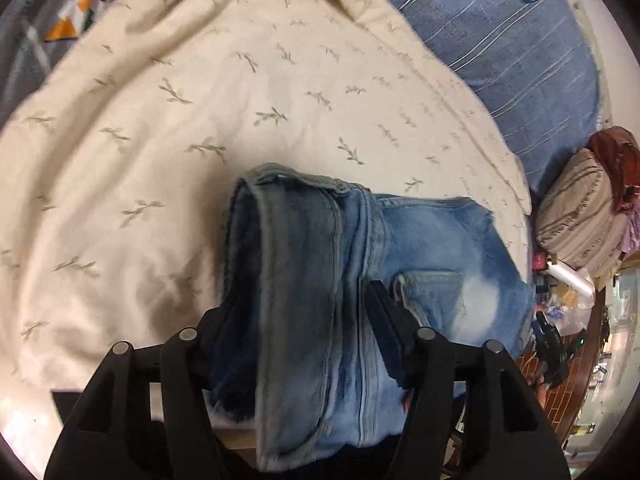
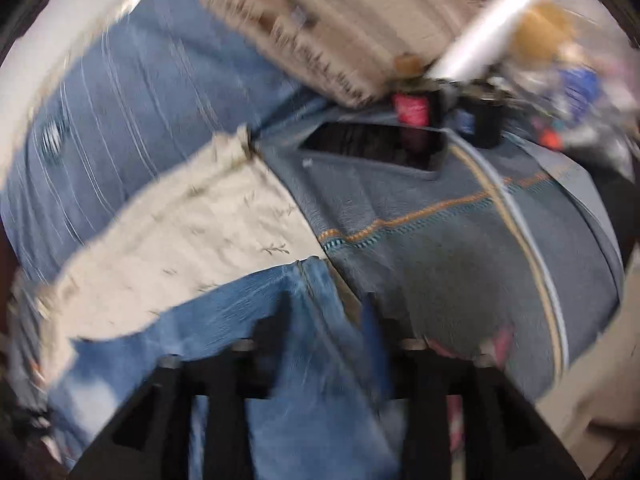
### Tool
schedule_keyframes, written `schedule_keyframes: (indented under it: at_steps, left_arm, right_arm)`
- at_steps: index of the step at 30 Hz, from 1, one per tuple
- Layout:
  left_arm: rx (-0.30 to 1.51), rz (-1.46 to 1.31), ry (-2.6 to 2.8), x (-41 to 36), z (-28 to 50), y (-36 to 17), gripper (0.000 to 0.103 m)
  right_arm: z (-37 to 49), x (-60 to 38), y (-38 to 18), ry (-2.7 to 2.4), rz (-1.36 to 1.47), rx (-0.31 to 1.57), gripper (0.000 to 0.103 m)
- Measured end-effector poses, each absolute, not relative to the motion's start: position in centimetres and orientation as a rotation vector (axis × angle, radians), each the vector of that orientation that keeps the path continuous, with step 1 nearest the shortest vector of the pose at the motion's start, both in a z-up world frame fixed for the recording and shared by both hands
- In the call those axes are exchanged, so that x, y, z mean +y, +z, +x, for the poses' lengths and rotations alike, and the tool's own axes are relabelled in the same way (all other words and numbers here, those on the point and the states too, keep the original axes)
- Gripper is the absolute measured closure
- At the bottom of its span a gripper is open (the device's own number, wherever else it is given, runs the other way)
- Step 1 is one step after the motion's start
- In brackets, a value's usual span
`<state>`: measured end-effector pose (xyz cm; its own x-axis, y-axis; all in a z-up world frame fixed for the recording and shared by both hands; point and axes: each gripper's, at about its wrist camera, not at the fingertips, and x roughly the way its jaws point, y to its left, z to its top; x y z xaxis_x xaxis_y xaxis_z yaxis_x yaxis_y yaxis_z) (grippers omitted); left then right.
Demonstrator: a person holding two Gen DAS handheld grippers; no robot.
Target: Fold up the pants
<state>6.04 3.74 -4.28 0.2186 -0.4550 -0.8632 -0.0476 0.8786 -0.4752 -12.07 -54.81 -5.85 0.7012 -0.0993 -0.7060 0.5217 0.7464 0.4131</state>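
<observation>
Denim bundle: the jeans (image 1: 360, 280) lay on the near right part of a cream quilt (image 1: 200, 100), already doubled into a thick, short stack with a rolled edge toward the left.
Bedding: the cream quilt, printed with small sprigs, covered a blue striped sheet (image 1: 500, 40) that showed at the far right; both looked soft and yielding, so the stack probably had no firm base under it.
Weight and feel: the jeans looked fairly heavy and floppy, stiffer along seams and hems, not fragile and not slippery; layers would likely slide apart if lifted by one ply.
Where to hold: the thick rolled edge or the seamed side looked best, pinching through all layers at once.
Left gripper (image 1: 296, 304): its jaws stood apart astride the rolled denim, the fold between them; whether the pads pressed it I could not tell.
Right gripper (image 2: 324, 312): spread over the jeans' right edge (image 2: 280, 360) in a blurred view, grip uncertain.
</observation>
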Motion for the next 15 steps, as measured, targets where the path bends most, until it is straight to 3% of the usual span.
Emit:
schedule_keyframes:
  at_steps: [4, 7, 12, 15]
  left_arm:
    - [1.305, -0.509, -0.366, 5.9, 2.1, -2.4, 0.042]
    - [1.334, -0.589, -0.456, 6.6, -1.2, -2.9, 0.032]
    - [1.427, -0.634, -0.524, 5.7, -3.7, -6.0, 0.032]
    - [1.473, -0.67, -0.56, 5.0, -3.6, -7.7, 0.032]
  right_arm:
    - [-17.1, -51.1, -5.6, -0.206, 0.773, 0.688, 0.037]
    - [-17.3, -46.1, -7.2, -0.018, 0.879, 0.748, 0.036]
    - [-12.9, -33.9, -10.8, 0.406, 1.002, 0.992, 0.034]
    - [-10.4, -27.7, -12.4, 0.513, 0.917, 1.138, 0.034]
